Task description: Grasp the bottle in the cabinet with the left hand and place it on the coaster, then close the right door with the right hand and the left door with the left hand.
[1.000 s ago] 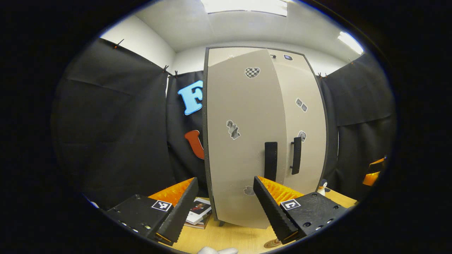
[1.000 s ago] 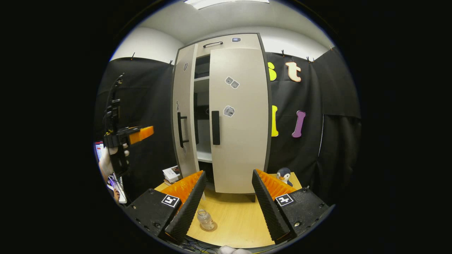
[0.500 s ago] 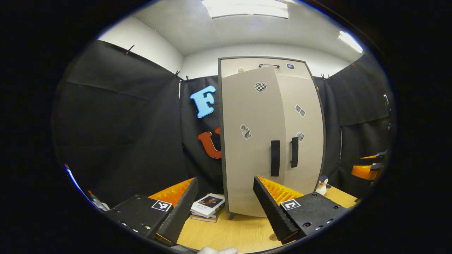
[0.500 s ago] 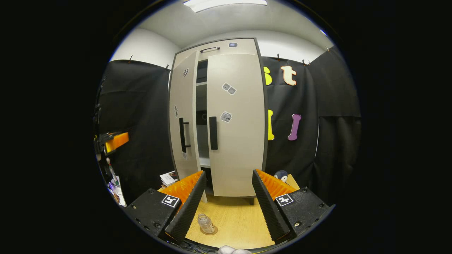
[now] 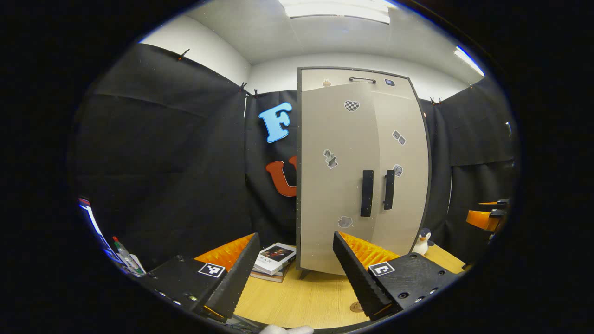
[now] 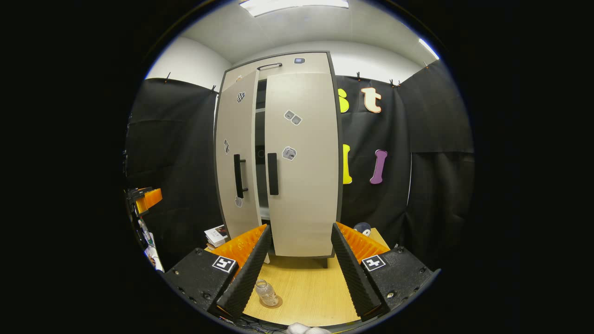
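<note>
Bottle (image 6: 266, 292) parked upright on coaster (image 6: 272, 304); left door (image 6: 236, 153) ajar, awaiting push; left gripper (image 5: 292, 273), right gripper (image 6: 297, 264) gaping, empty.

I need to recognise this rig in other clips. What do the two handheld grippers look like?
Both the left gripper and the right gripper have two long wedge-shaped fingers with ribbed, sawtooth faces. Each finger sits on a black block with small screws, topped by a square black-and-white marker tag.
</note>
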`<state>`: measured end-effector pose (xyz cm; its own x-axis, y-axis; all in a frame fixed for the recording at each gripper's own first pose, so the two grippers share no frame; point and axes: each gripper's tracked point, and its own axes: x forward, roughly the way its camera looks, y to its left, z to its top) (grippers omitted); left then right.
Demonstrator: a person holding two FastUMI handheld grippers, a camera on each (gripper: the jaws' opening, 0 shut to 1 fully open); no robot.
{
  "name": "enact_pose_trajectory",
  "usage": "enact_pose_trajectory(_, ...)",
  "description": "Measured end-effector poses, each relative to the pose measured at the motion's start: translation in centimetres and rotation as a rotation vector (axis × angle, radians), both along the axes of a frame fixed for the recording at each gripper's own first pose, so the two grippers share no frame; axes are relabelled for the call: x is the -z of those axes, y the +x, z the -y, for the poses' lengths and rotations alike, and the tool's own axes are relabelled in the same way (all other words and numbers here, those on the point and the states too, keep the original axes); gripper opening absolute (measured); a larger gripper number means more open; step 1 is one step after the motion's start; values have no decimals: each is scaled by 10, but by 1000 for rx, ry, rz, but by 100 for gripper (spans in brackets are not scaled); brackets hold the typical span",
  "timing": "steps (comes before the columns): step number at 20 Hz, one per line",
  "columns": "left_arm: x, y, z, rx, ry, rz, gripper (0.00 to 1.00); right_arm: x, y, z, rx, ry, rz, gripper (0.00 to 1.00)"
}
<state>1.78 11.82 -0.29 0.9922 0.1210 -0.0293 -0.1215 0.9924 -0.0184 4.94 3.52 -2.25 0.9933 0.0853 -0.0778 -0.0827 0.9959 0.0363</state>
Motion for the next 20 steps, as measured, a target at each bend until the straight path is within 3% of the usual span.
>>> enact_pose_trajectory(20,1,19,18,61,11,-14,98,-21,4,7,54,-8,48,81)
